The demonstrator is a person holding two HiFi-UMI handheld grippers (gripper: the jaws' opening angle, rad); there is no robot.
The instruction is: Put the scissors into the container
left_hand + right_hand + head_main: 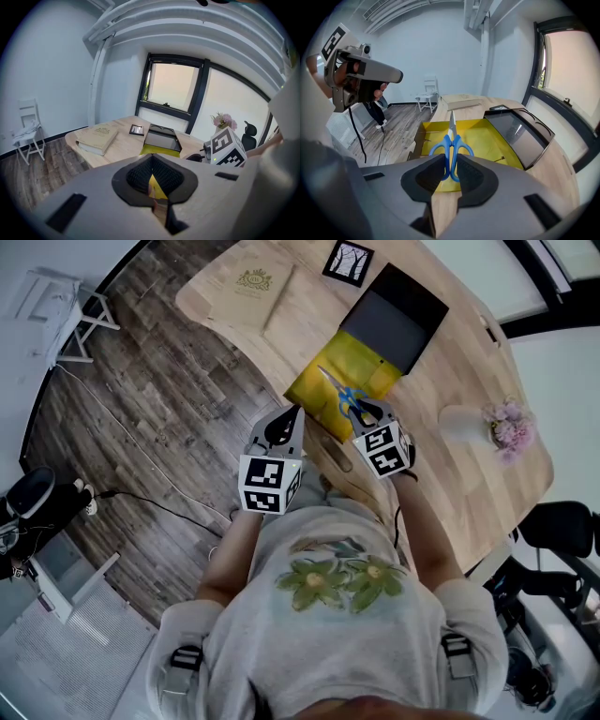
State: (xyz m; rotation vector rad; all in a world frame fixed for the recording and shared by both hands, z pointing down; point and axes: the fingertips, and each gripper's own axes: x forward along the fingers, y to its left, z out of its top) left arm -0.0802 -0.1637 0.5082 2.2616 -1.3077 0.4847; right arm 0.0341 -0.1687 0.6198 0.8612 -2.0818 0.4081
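Left claw [292,414] closed, right claw [368,415] clamped.

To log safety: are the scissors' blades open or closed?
Closed: the scissors show one single narrow point, and the blue handles sit together.

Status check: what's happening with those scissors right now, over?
Right gripper shut on scissors, over yellow box. Left gripper shut, empty. Nothing in the way.

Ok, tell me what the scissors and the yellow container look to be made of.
The scissors: bright, shiny blades, likely steel; smooth, glossy blue handles, probably plastic. The yellow container: matte, thin flat walls with folded flaps, seemingly cardboard, though that is not certain.
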